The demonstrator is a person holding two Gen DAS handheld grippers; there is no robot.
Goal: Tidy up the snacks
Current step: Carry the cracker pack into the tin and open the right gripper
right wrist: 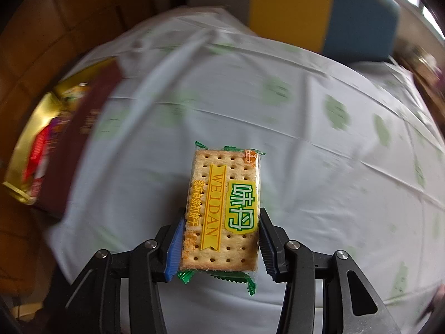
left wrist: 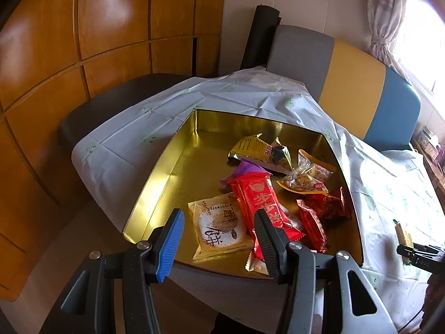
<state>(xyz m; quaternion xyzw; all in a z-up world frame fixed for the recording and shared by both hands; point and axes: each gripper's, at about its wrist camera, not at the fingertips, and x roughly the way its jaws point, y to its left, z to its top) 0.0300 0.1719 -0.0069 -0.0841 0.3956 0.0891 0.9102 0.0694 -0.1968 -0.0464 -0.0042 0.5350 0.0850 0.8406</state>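
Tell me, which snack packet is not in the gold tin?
The green-edged cracker packet, held off the tablecloth by the right gripper. The red, purple and yellow packets all lie inside the gold tin.

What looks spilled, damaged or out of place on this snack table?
Nothing spilled or torn. The wrapped snacks lie in a loose overlapping heap in the gold metal tin; the long red packet rests across its neighbours. The right gripper holds the clear-wrapped cracker pack over the white tablecloth.

snacks (left wrist: pixel 258 194) in tin (left wrist: pixel 178 150), tin on table (left wrist: pixel 125 139)
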